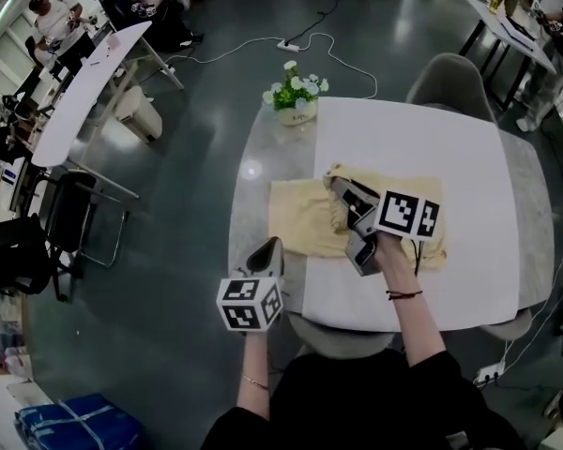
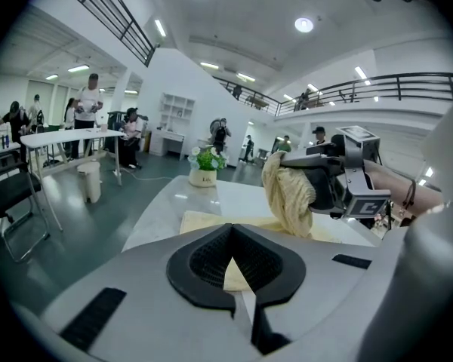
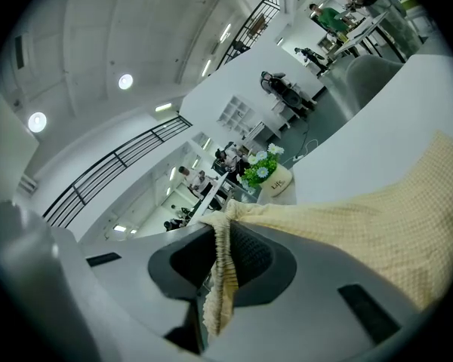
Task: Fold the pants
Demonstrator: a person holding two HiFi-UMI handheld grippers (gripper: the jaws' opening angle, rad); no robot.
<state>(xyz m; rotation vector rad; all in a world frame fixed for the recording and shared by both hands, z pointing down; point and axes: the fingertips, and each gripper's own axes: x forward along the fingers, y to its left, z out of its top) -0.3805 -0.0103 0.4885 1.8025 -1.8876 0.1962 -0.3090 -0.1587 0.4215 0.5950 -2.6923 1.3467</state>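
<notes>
Open hall, with a white counter (image 1: pixel 422 139) in the middle. We see cream pants (image 1: pixel 300 218) spread toward its 9 o'clock side. Right gripper (image 1: pixel 342 195) is clenched on the pants' elastic edge, holding a bunch of it raised off the counter. Left gripper (image 1: pixel 267 251) sits at the pants' 7 o'clock, jaws together, grasping nothing. Flower pot (image 1: pixel 296 97) is at the pants' 12 o'clock.
</notes>
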